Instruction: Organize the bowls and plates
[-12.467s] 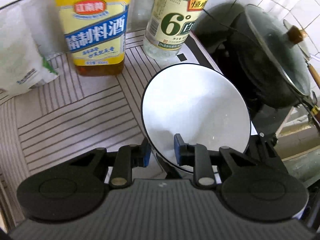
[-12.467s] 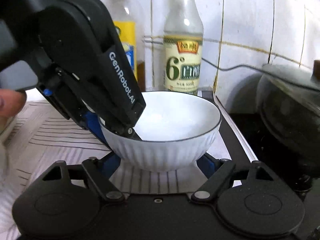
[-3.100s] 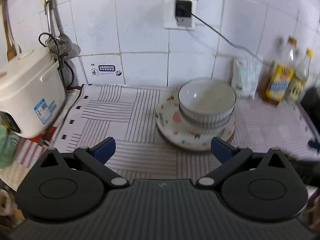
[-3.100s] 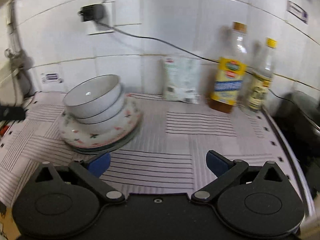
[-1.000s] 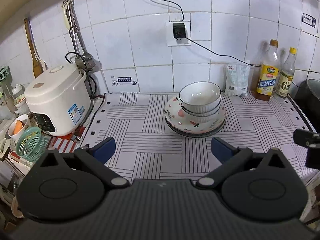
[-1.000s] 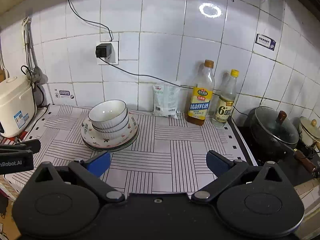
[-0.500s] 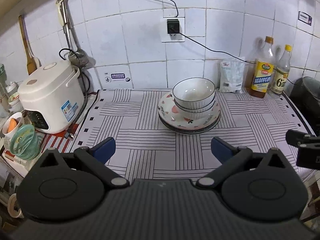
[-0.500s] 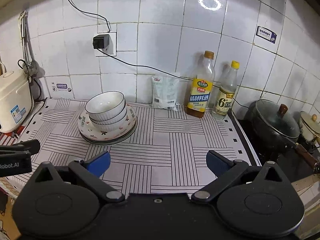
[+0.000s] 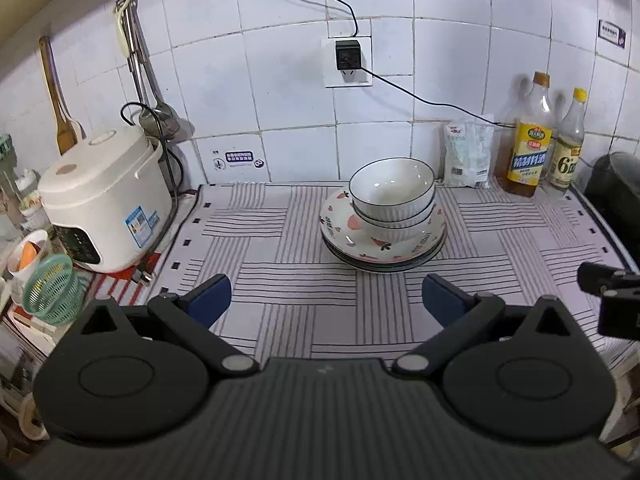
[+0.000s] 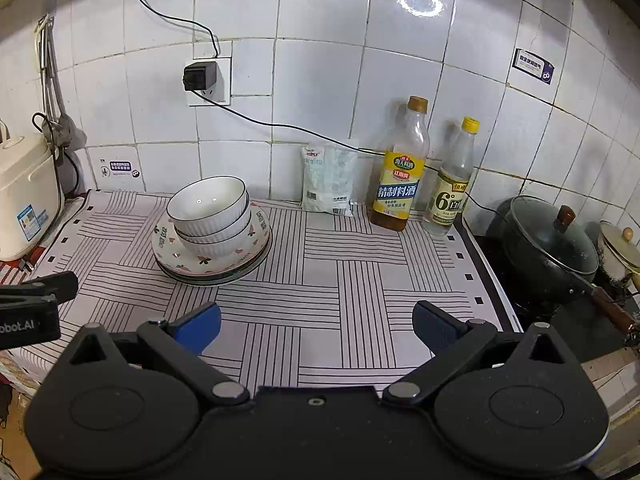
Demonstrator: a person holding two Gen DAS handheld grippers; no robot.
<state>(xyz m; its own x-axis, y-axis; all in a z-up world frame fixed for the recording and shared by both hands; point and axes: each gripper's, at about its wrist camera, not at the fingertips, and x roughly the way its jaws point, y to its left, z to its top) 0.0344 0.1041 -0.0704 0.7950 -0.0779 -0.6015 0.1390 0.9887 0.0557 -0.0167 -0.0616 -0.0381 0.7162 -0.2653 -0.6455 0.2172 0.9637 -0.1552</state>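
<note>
Looks done: two ribbed white bowls (image 9: 392,194) nested on stacked plates (image 9: 382,240), mid-counter toward the far wall. Left gripper (image 9: 326,298) and right gripper (image 10: 316,326) both spread wide, empty, near edge. Nothing loose visible.

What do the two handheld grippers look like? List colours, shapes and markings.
Both the left gripper and the right gripper are matte black, with two round discs, angled link arms on silver pivot pins, and blue-padded fingers. White lettering ending "obot.AI" marks the left gripper's side in the right wrist view. No cables or sleeves show.
</note>
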